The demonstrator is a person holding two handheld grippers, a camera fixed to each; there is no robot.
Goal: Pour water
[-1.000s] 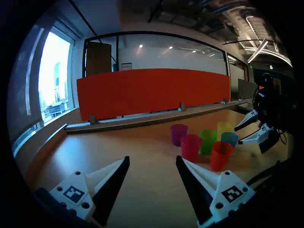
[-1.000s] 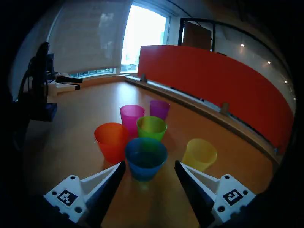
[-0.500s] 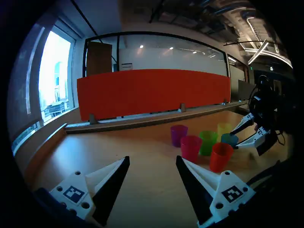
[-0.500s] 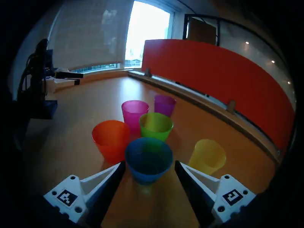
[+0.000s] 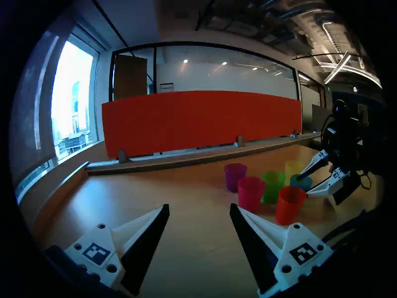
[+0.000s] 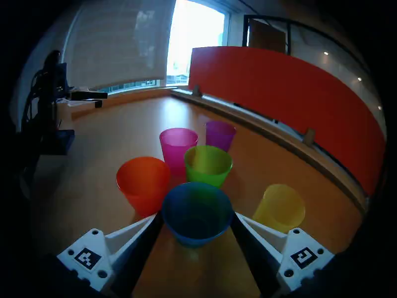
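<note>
The right gripper (image 6: 196, 217) straddles the blue cup (image 6: 197, 233), perhaps touching.

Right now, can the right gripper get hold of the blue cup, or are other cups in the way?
Probably yes. The blue cup stands between the right gripper's open fingers. The orange cup and yellow cup stand outside the fingers, so they shouldn't block closing.

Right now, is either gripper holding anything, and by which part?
Left gripper: nothing. Right gripper is open and straddles the blue cup just below its rim; I can't see it clamped.
</note>
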